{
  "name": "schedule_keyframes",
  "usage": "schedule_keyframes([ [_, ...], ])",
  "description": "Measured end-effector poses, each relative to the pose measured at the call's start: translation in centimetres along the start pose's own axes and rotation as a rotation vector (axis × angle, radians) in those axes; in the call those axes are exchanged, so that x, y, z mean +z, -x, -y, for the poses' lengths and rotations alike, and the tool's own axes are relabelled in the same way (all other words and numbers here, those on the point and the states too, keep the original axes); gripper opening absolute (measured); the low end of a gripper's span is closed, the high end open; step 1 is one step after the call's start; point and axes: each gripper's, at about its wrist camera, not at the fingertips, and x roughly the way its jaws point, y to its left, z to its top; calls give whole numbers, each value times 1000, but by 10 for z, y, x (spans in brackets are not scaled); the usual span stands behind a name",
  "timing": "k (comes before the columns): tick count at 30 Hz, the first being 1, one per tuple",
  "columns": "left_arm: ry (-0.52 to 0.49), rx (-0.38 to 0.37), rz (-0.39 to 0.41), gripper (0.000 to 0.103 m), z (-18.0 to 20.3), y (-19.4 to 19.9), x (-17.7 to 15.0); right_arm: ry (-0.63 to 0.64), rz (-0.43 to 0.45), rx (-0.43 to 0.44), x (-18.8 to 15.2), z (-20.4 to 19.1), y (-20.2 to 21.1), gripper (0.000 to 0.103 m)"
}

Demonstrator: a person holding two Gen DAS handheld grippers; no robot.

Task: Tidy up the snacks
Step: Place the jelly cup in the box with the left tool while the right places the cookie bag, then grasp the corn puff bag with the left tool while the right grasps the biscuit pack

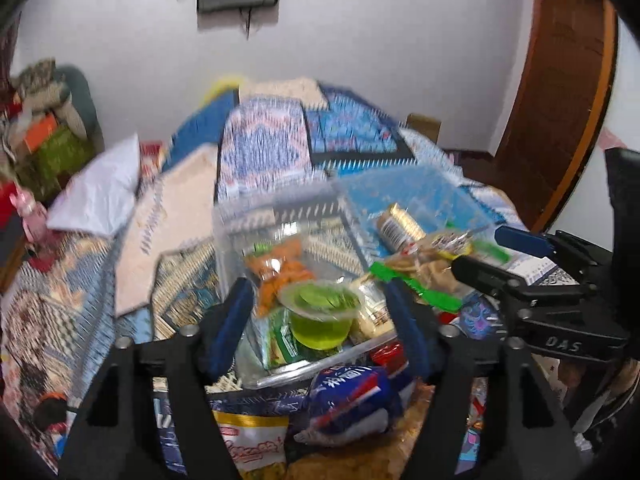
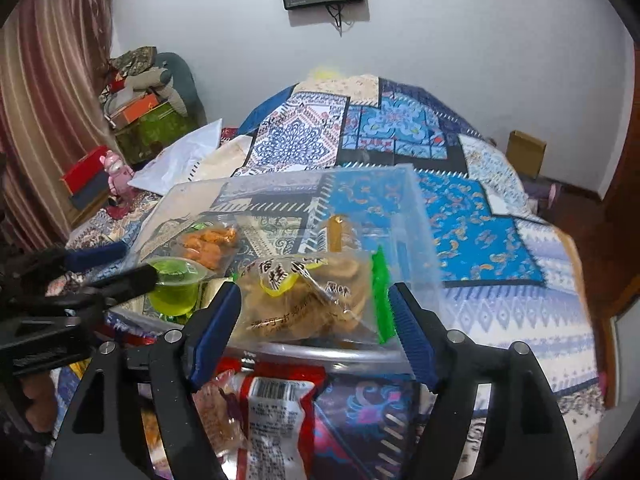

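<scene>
A: Which step is this, do you think?

B: Loading the clear plastic bin (image 2: 416, 240) that sits on the patchwork bedspread (image 2: 500, 220). The right tongs (image 2: 316, 320) hold a clear packet of pale biscuits with a green edge strip (image 2: 304, 296) over the bin's near rim, pinched between the blue pads (image 2: 218, 320).

A: And the left tongs (image 1: 320, 312)?

B: They frame a green jelly cup (image 1: 322, 316). In the left view the pads stand on either side of it with a gap showing, so I judge them spread, not gripping. The frame is blurred, though. The cup itself rests on other packets at the bin's near end.

A: What else is already inside?

B: An orange snack packet (image 2: 208, 242) near the left wall and a gold-labelled roll (image 2: 334, 234) further back.

A: Anything left outside?

B: Yes. A blue cookie packet (image 1: 356, 400) and a yellow-and-white bag (image 1: 252, 444) lie below the left tongs, and a red packet with a barcode (image 2: 276, 408) lies below the right, all just short of the bin.

A: So the next move?

B: Probably carrying the biscuit packet past the rim, lowering it into free space right of the jelly cup, then letting go without tipping the cup.
</scene>
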Motion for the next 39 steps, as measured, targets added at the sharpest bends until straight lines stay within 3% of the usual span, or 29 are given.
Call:
schedule_keyframes([
  [7,-11,-10,36,86,-1,38,-11,60,63,-36,-6,-7,34,86],
  [18,1,-24,-73,86,-4,54,-79,119,16,-36,-54,-13,59,89],
  [27,7,-15,-94,86,4,46,-111,118,-47,-42,-94,-10,56,89],
  [35,24,-46,-133,89,9,17,-108,36,-125,-9,-109,6,36,89],
  [39,35,-74,-141,89,11,7,-108,64,-137,-14,-116,-1,30,94],
])
